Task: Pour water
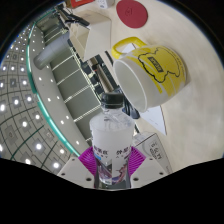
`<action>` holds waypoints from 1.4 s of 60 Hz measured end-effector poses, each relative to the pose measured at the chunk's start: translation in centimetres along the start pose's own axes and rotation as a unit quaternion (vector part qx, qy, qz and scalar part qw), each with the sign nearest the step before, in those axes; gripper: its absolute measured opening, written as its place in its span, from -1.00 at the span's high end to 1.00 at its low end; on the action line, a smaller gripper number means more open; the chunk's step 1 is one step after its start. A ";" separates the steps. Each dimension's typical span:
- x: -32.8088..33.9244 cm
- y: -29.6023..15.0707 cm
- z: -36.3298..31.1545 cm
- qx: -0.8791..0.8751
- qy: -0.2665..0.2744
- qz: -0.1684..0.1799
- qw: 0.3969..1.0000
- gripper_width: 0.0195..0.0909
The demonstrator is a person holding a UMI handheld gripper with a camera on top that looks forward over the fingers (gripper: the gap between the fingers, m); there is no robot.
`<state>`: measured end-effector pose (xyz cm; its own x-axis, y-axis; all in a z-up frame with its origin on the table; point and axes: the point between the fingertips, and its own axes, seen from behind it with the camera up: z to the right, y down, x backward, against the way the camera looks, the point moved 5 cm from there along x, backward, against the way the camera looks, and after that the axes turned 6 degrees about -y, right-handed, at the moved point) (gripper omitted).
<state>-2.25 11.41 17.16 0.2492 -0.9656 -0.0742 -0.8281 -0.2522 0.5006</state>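
I have the gripper [112,165] pinching a clear plastic water bottle [111,140]; both pink pads [97,160] press on its labelled body from either side. The bottle runs forward from the fingers, and its neck reaches up to the rim of a white mug [148,72] with a yellow handle and a yellow cartoon print. The mug appears tilted in my view, which I take as my own gripper being tipped, its mouth facing the bottle neck. I cannot tell whether the bottle is capped or whether water is flowing.

I judge that I am in the pouring step, with the bottle mouth at the mug's lip. Next I need to tip further while keeping the neck over the opening.

Beyond the mug lies a red round object [131,11] on the white tabletop [180,30].
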 end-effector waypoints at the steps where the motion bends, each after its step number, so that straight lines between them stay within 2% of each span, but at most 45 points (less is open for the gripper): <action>1: 0.4 0.4 -0.2 0.001 0.000 -0.003 1.000 0.55; 5: -1.2 0.5 0.0 0.047 0.013 -0.012 0.999 0.54; 10: 1.0 0.9 -1.6 0.147 0.034 -0.028 0.988 0.55; 17: 0.3 -0.2 -5.9 0.325 0.052 -0.037 0.943 0.54; 22: 0.4 -2.6 -9.6 0.479 0.070 -0.011 0.875 0.53; 33: 2.9 -9.7 -16.1 0.731 0.132 0.049 0.668 0.54; 38: 4.1 -13.4 -16.1 0.788 0.167 0.061 0.590 0.54; 43: 5.0 -15.8 -14.9 0.812 0.200 0.057 0.545 0.54; 59: 6.5 -21.1 -6.8 0.815 0.250 0.022 0.522 0.53; 71: 7.4 -24.3 -3.0 0.804 0.265 0.027 0.532 0.51; 78: 7.3 -24.4 -2.8 0.812 0.254 0.033 0.524 0.41; 84: 7.4 -24.2 -2.7 0.826 0.244 0.032 0.507 0.17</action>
<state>21.01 10.57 6.86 -0.0446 -0.9463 0.3203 -0.0331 -0.3191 -0.9472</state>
